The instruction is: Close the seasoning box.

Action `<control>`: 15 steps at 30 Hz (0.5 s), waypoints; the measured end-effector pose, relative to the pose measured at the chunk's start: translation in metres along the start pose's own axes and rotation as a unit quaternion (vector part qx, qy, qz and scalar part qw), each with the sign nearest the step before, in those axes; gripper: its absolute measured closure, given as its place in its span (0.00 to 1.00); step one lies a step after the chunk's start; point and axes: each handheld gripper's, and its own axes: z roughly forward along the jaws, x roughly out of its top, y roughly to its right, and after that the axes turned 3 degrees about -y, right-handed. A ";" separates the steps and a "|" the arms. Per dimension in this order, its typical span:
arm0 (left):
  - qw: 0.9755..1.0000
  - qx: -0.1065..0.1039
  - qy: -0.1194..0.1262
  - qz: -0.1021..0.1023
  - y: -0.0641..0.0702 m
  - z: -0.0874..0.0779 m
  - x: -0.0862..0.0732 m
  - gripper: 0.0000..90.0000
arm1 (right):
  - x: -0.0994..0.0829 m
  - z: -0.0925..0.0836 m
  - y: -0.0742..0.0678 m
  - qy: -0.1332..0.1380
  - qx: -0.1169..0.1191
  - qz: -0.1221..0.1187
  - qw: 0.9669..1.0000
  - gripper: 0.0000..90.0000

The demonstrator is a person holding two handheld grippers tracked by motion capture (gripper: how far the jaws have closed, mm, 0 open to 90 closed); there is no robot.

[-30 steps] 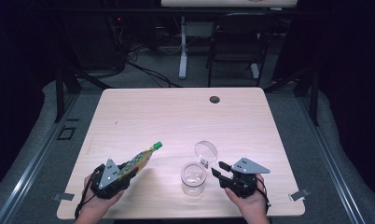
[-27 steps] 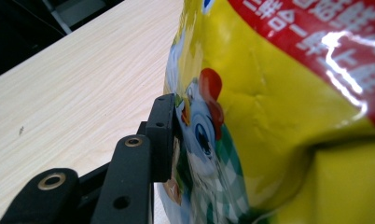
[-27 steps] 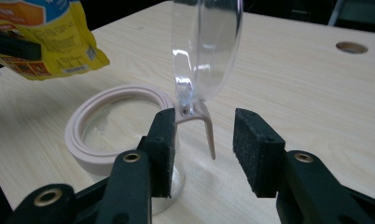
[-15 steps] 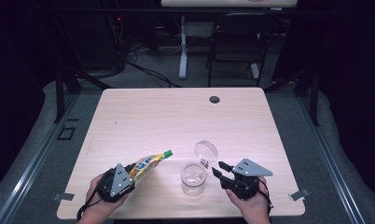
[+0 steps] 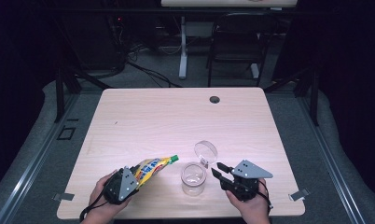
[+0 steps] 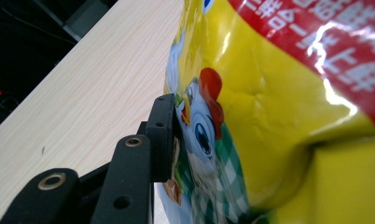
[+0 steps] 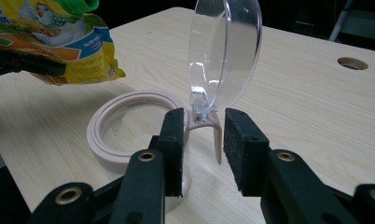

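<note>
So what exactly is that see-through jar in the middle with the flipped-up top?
The jar looks like clear plastic or glass with a pale pinkish rim around its open mouth. Its round transparent lid stands upright, hinged at the rim beside a small downward tab. The jar stands on the wooden table near the front edge and looks empty. The right hand-held gripper has been closing around the hinge and tab; one pad sits against the rim.
</note>
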 end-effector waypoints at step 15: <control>0.999 0.022 -0.010 0.032 0.009 0.003 0.005 0.71 | 0.002 0.002 -0.009 0.003 0.004 -0.014 1.000 0.78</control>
